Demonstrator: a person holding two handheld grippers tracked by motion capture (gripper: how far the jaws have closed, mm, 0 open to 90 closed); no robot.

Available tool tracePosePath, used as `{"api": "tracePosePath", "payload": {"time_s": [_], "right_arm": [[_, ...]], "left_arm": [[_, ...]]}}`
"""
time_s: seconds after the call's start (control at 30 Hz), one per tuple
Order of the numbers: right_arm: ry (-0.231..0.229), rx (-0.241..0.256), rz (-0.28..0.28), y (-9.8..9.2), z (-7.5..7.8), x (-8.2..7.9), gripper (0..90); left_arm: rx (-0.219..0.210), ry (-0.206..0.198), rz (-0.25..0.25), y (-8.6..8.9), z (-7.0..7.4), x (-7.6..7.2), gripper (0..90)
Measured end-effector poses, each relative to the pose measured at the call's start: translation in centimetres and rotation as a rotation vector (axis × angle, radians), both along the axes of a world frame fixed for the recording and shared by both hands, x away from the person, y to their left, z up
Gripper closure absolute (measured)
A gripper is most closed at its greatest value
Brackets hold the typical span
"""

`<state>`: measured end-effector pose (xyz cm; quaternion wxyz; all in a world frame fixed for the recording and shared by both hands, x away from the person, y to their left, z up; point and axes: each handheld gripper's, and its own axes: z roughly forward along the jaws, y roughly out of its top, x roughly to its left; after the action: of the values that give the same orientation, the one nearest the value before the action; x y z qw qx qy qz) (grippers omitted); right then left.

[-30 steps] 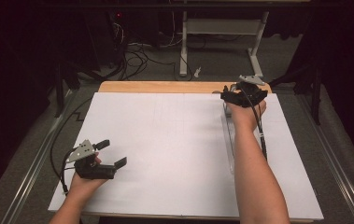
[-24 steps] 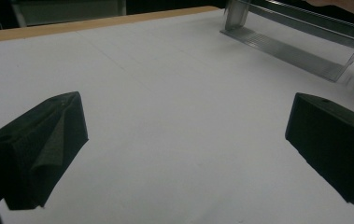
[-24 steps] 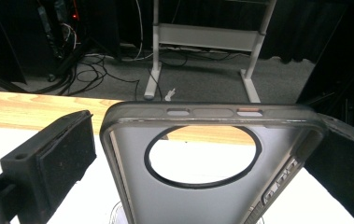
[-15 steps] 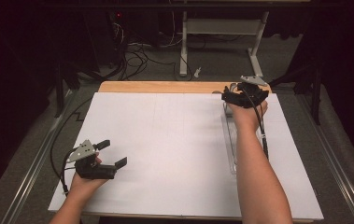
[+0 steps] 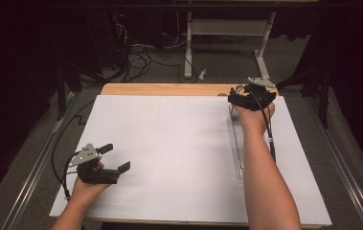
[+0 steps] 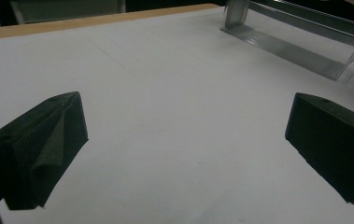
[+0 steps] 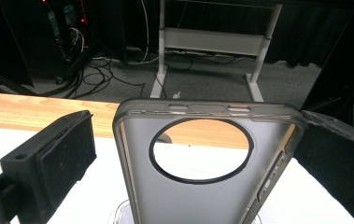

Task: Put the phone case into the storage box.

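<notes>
High view: right gripper point(image 5: 244, 99) out at the table's point(image 5: 169, 143) far edge, left gripper point(image 5: 114, 157) idle near the front, jaws spread, nothing held.

Left gripper view: a clear tray point(image 6: 300, 39) lying across the sheet.

Right gripper view: phone case point(image 7: 202, 172) upright between the jaws; touching on the right, a gap on the left, so clamped or not cannot be told. Probably light, bendy, slick; best pinched across the stiffer side rims.
</notes>
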<state>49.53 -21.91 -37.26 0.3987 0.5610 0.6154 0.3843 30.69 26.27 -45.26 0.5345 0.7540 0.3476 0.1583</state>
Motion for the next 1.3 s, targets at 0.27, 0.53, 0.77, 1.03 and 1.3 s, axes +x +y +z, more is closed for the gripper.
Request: {"api": "tracePosePath", "payload": {"time_s": [0.27, 0.53, 0.77, 1.03, 1.3], "right_arm": [[0.000, 0.005, 0.007, -0.3, 0.2, -0.4, 0.2], [-0.002, 0.007, 0.024, -0.4, 0.1, -1.0, 0.2], [-0.005, 0.009, 0.044, -0.4, 0.2, -1.9, 0.2], [-0.006, 0.021, 0.077, -0.5, 0.0, -3.3, 0.2], [-0.023, 0.015, 0.131, 0.1, 0.4, -4.9, 0.2]], "left_arm": [[0.001, 0.000, 0.000, 0.0, 0.0, 0.0, 0.4], [0.003, -0.001, -0.002, -0.2, 0.0, 0.0, 0.4], [0.006, -0.001, -0.002, -0.2, 0.0, 0.0, 0.4], [0.010, 0.000, -0.006, -0.2, 0.0, 0.0, 0.4], [0.012, -0.003, -0.004, -0.2, 0.1, 0.0, 0.4]]}}
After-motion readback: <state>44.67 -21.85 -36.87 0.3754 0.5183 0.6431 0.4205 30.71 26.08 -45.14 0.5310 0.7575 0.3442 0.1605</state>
